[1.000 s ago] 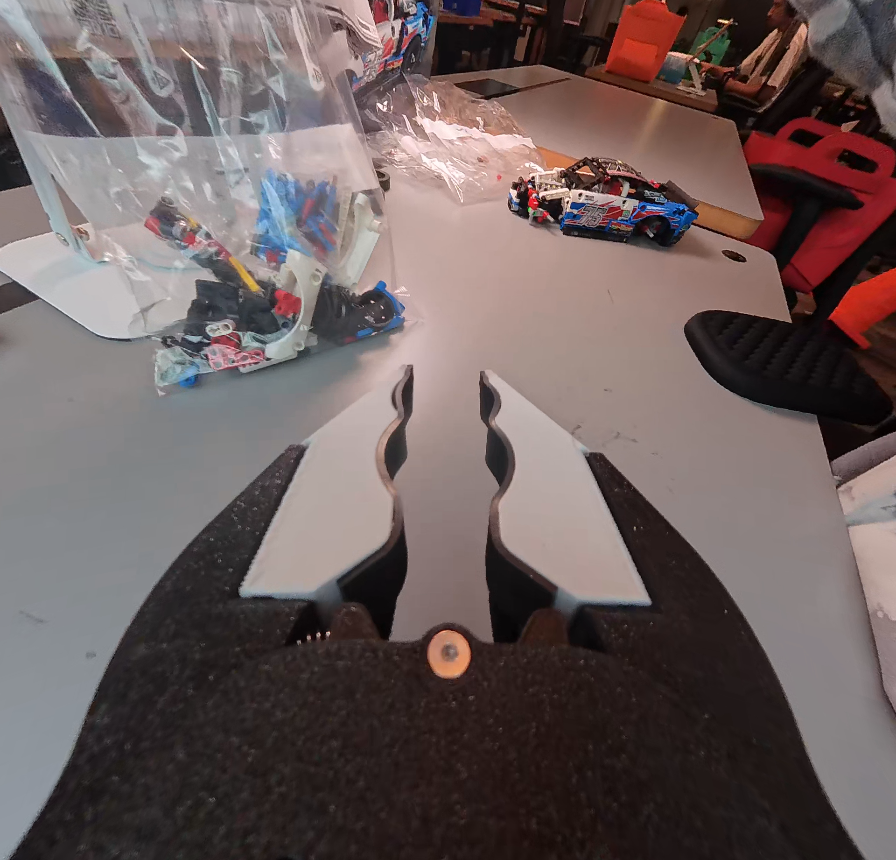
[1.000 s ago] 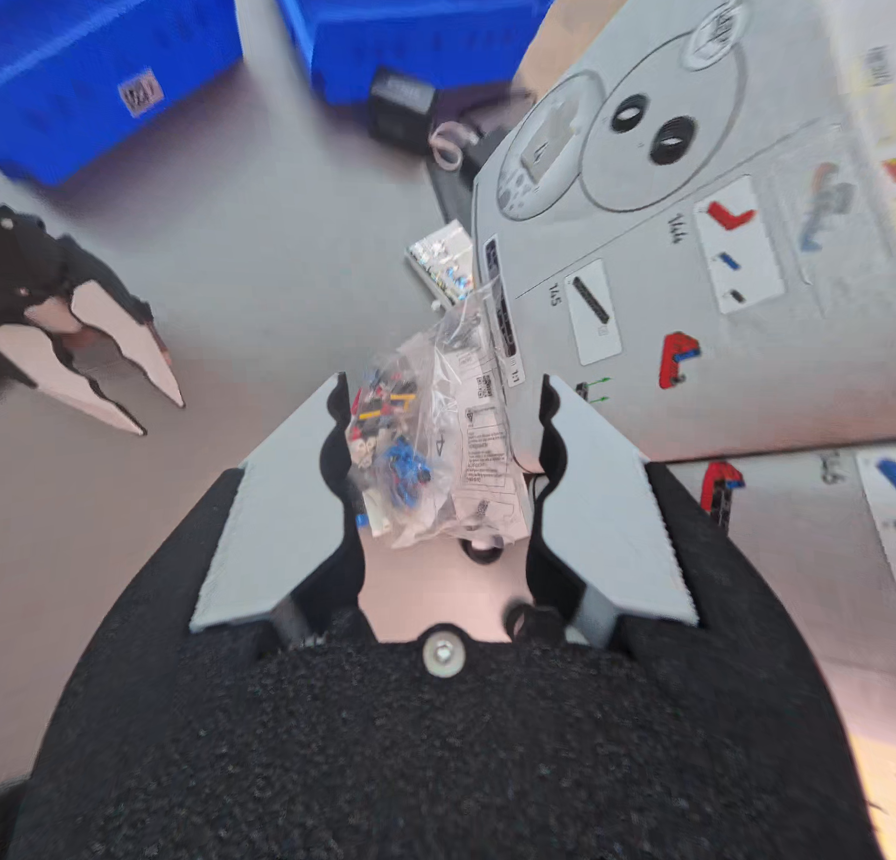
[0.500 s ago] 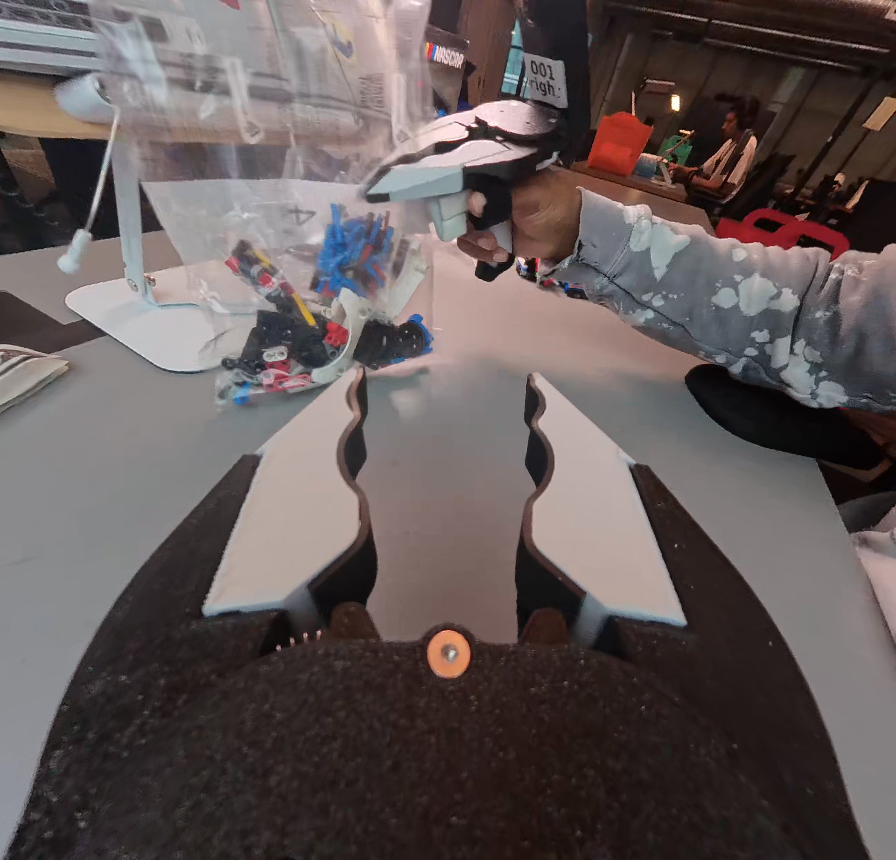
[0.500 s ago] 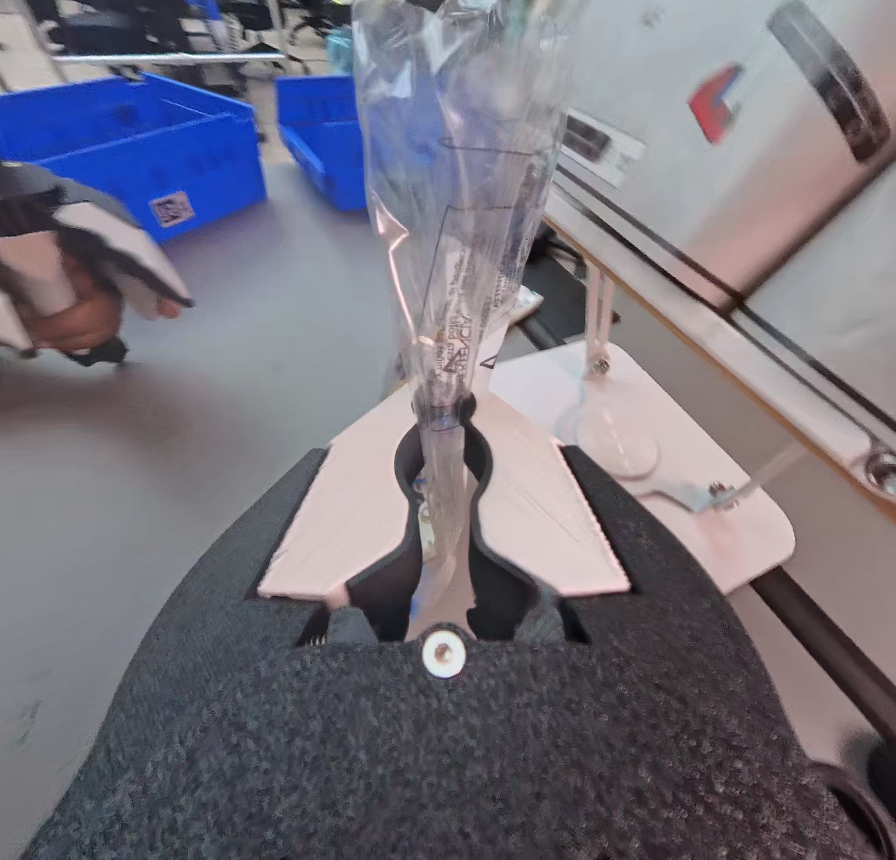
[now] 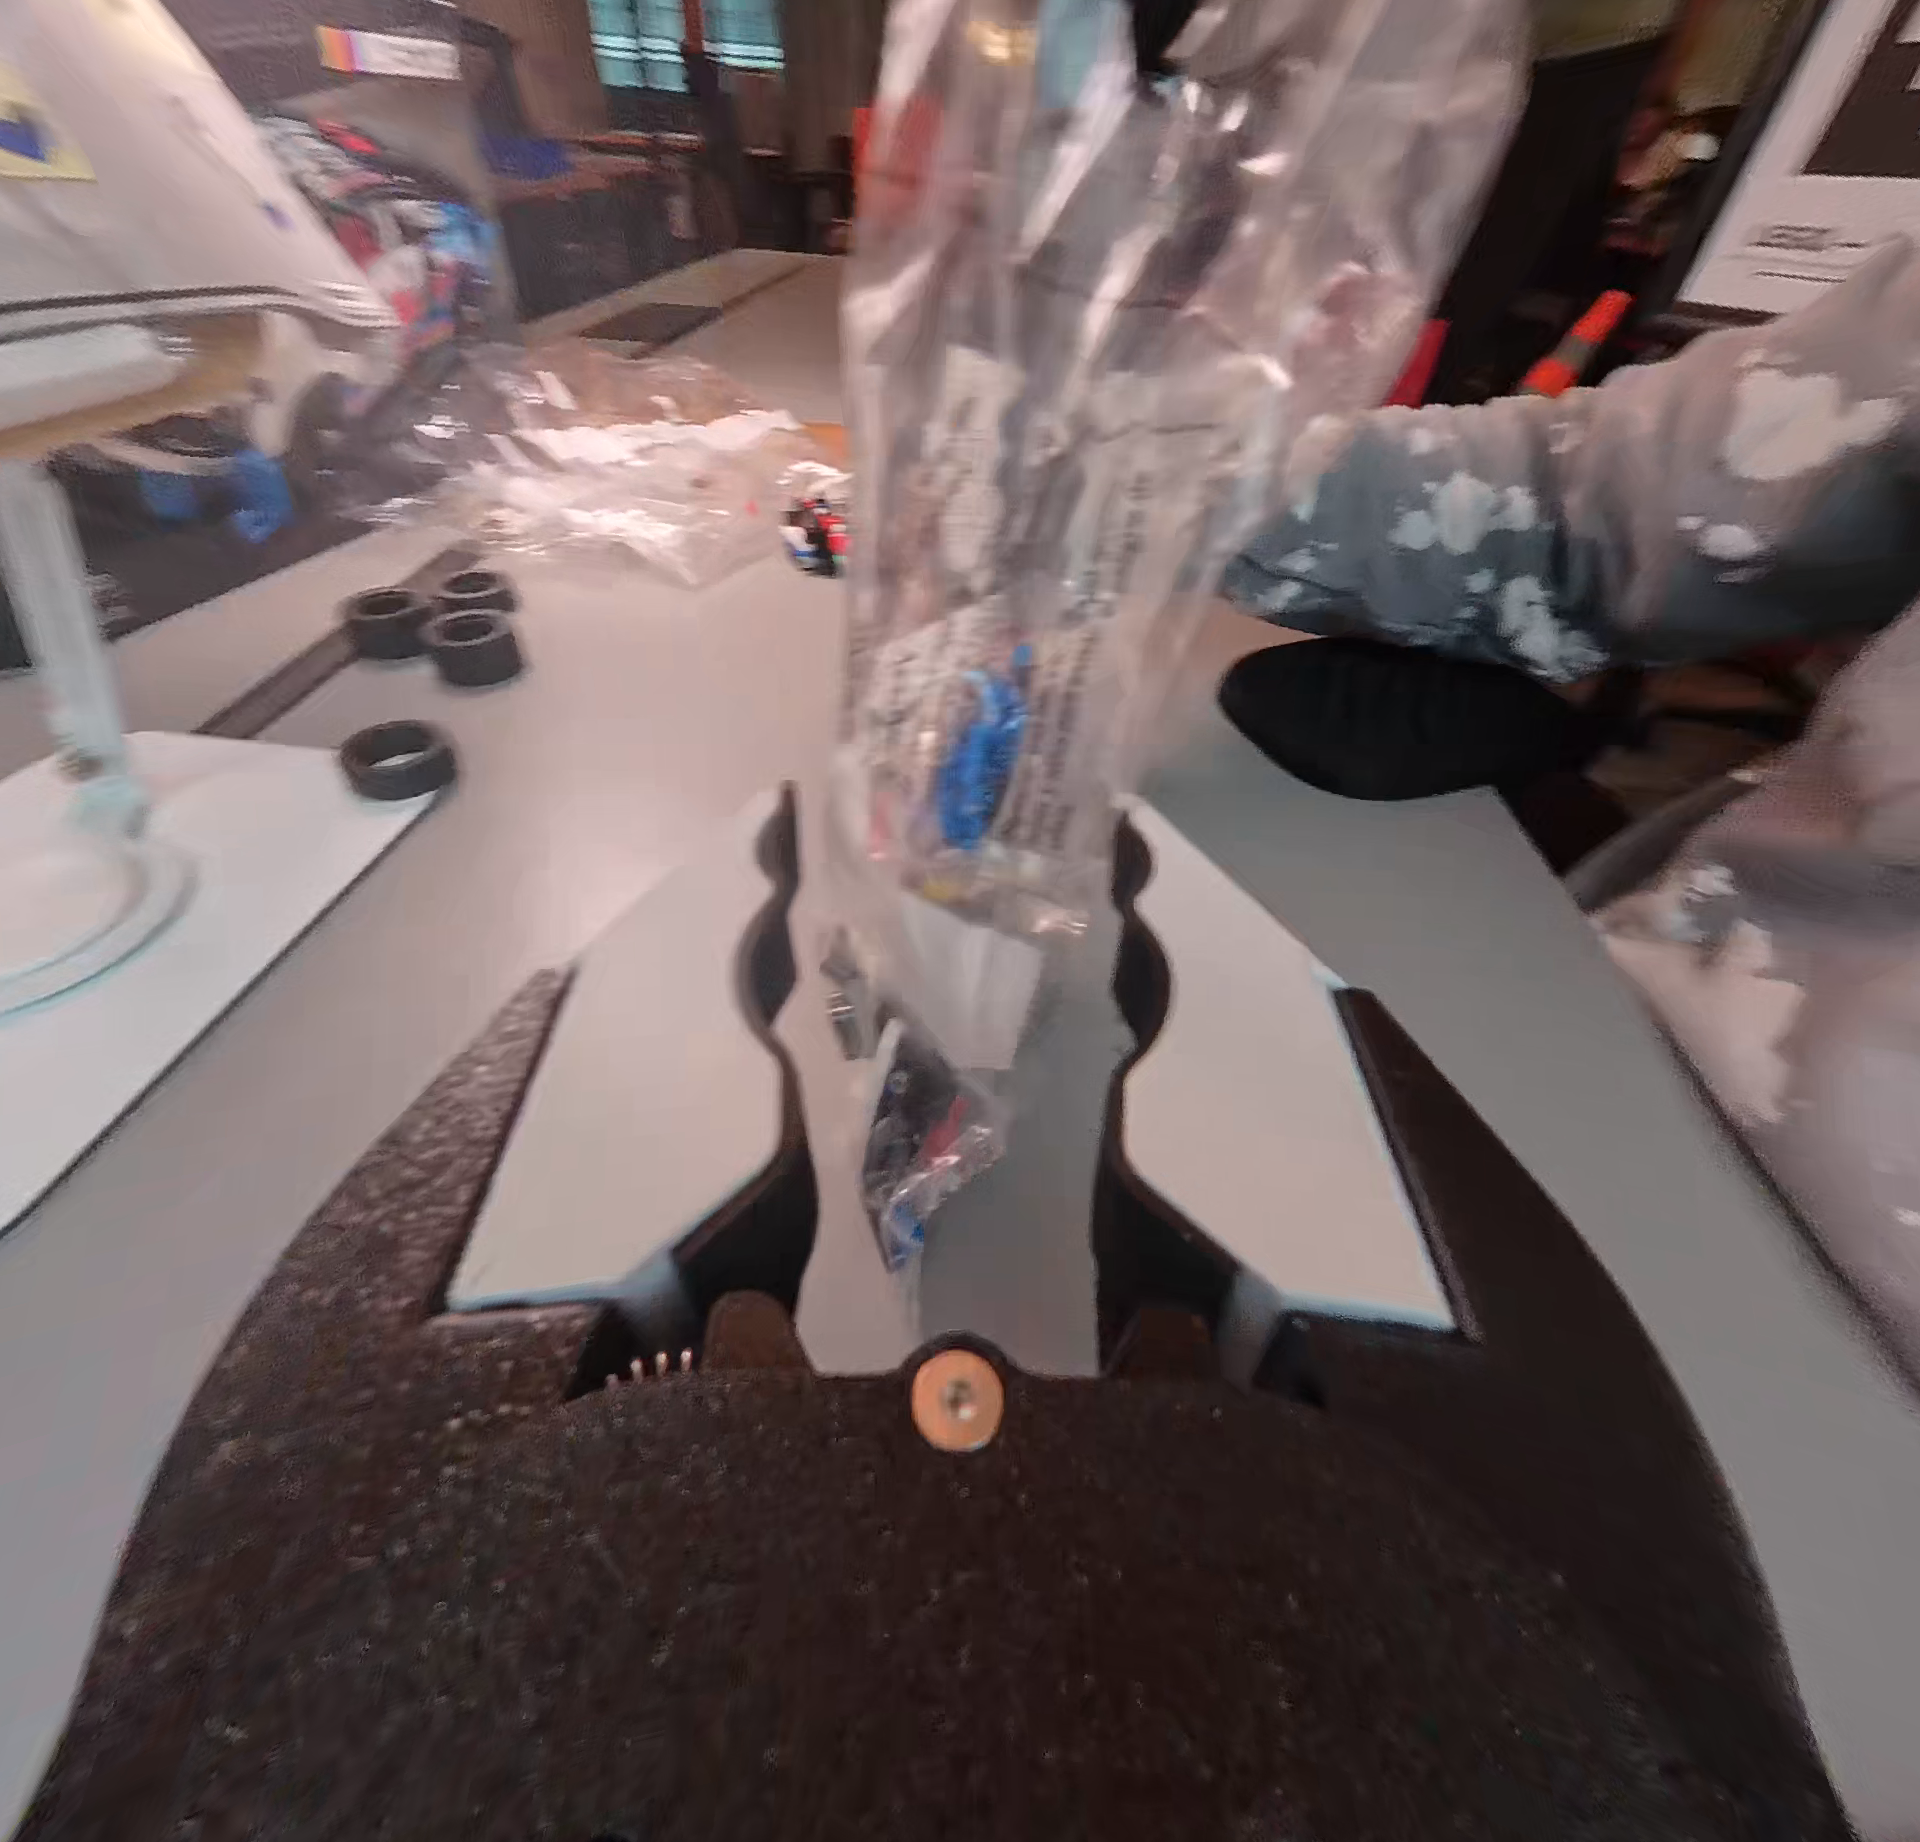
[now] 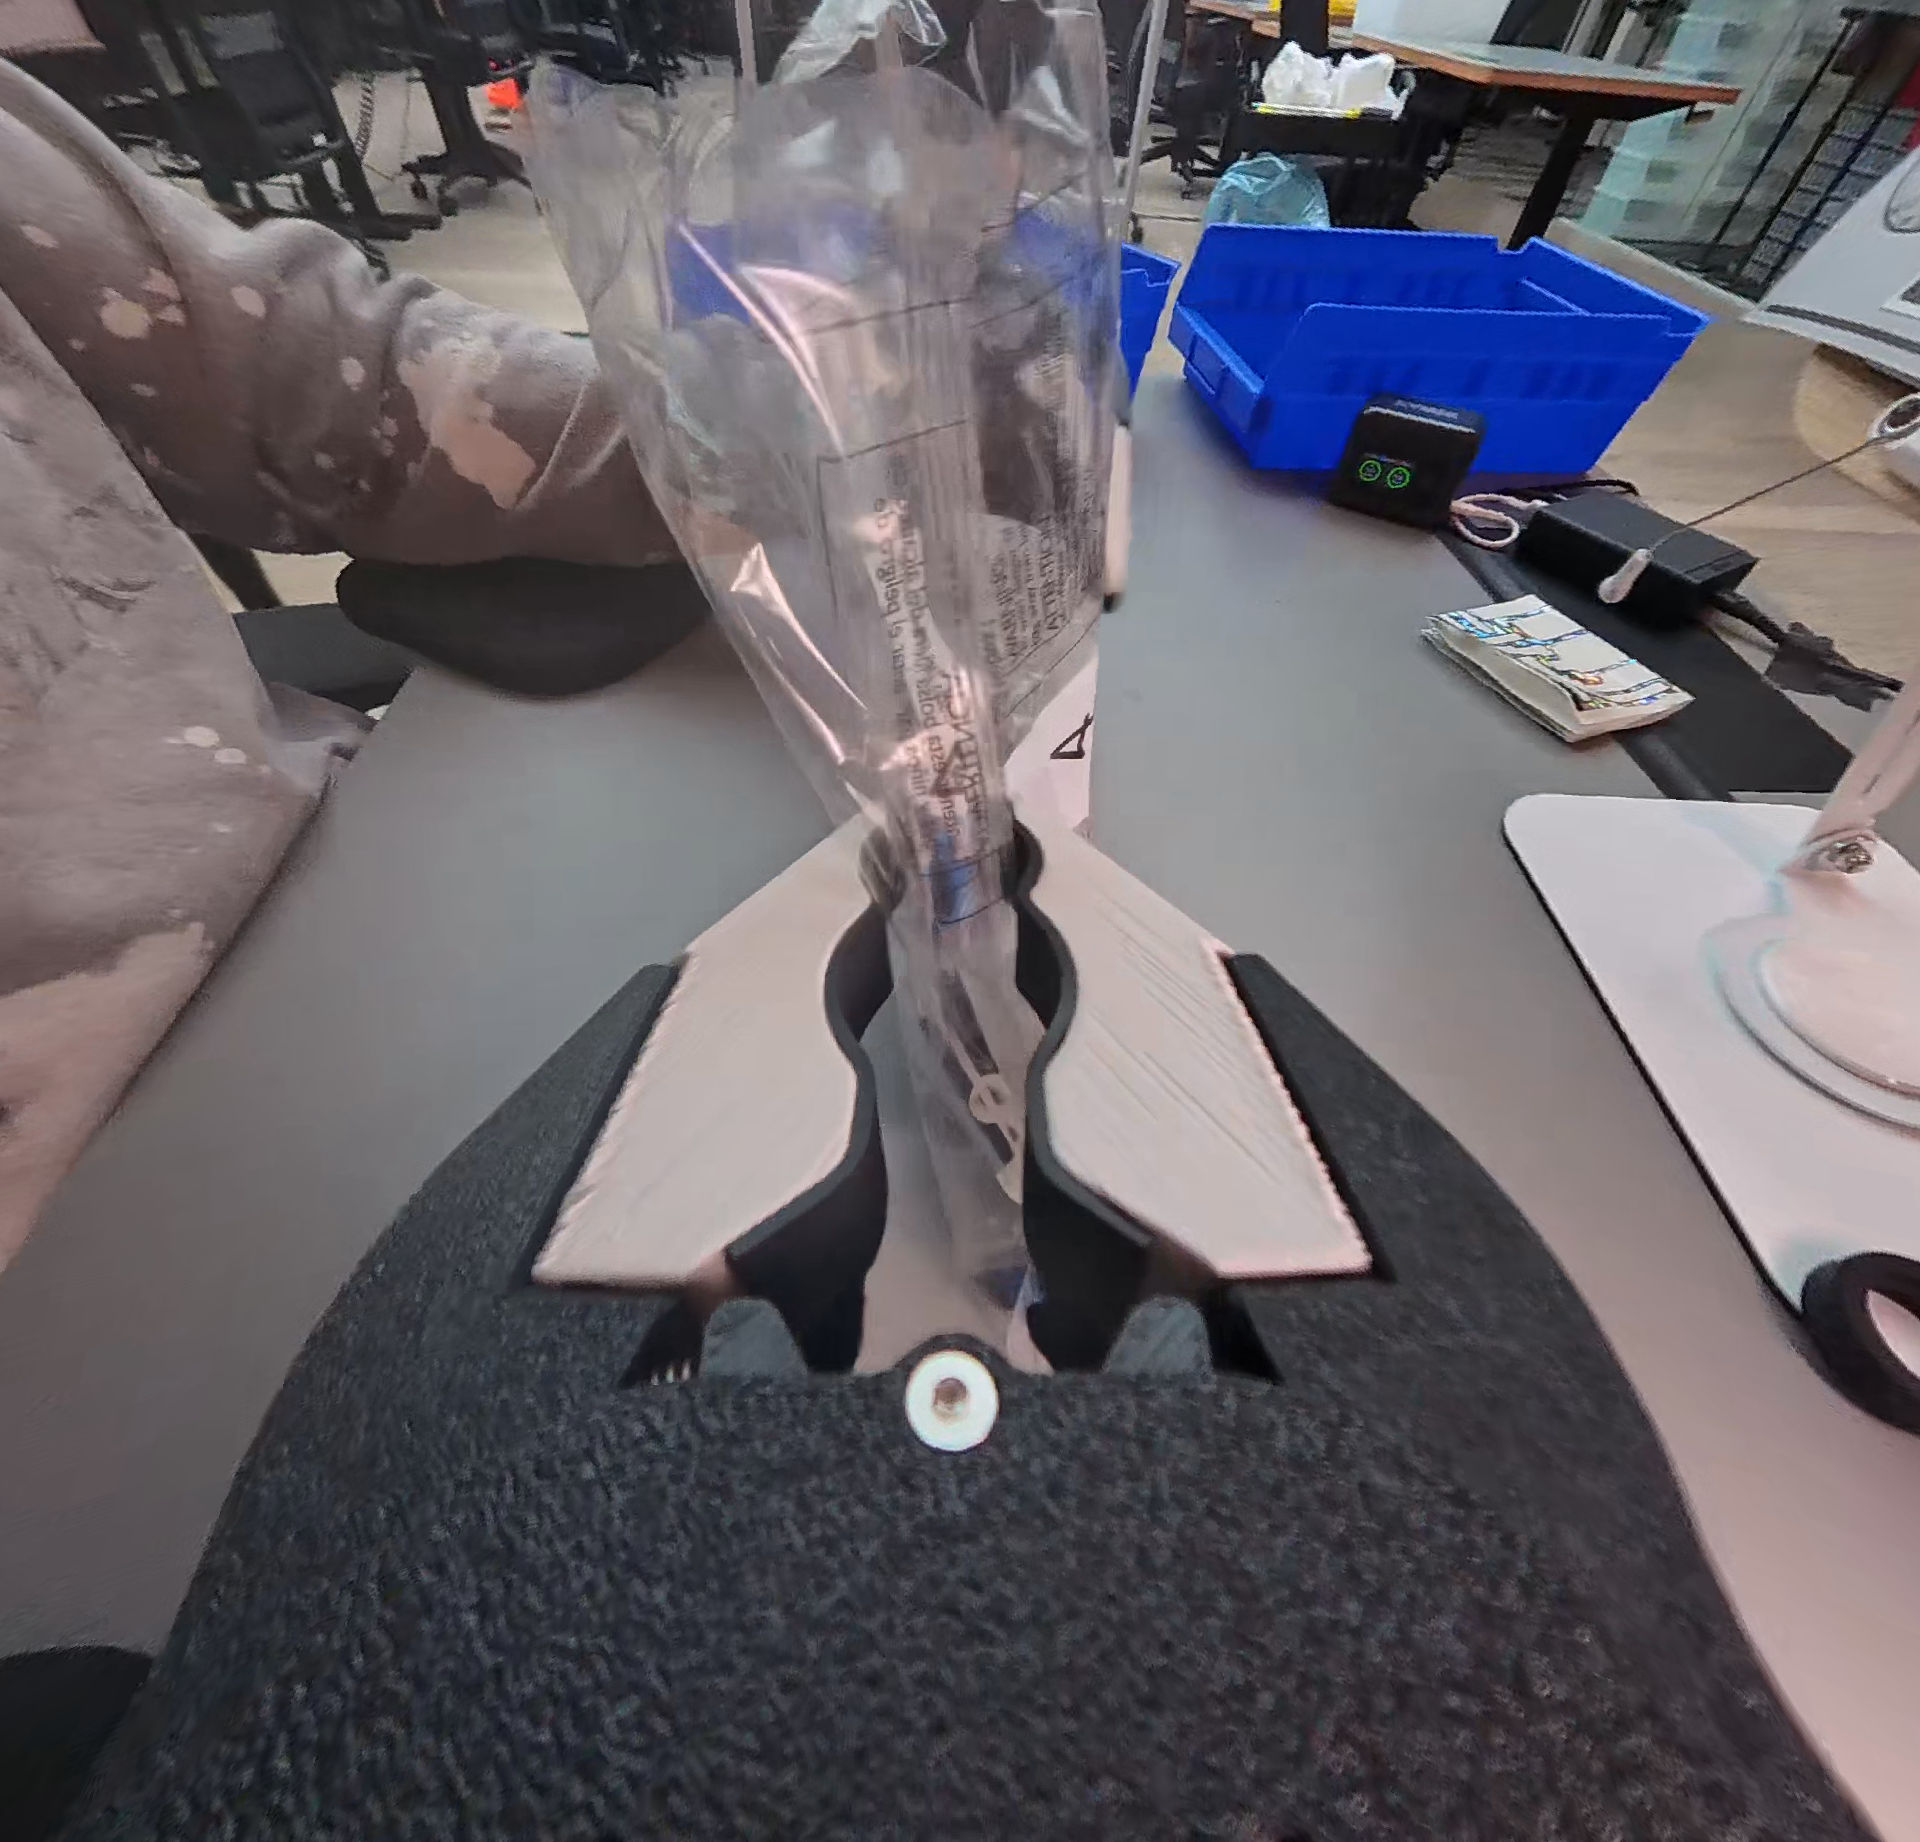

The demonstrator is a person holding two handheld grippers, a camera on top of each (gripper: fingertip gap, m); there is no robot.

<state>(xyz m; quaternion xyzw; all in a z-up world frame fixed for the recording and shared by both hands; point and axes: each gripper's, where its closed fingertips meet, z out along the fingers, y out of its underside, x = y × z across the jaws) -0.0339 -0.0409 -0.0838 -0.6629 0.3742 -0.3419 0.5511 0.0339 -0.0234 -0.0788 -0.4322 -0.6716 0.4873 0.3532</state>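
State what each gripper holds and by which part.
Right gripper is shut on the bag, pinching its bunched middle. Left gripper holds nothing; it stands open around the bag's lower end.

The grey tabletop (image 6: 1299,670) is wide and smooth. Behind the tabletop, other long desks (image 6: 1507,67) with wooden edges stand in rows, with black chairs (image 6: 270,99) near them. The floor (image 6: 468,254) past the tabletop looks pale and woody. Beside the tabletop's near edge sits a black padded chair arm (image 5: 1403,722). Far behind the tabletop, in the left wrist view, tall windows (image 5: 675,5) glow pale blue in a dark wall. That side of the room is dim.
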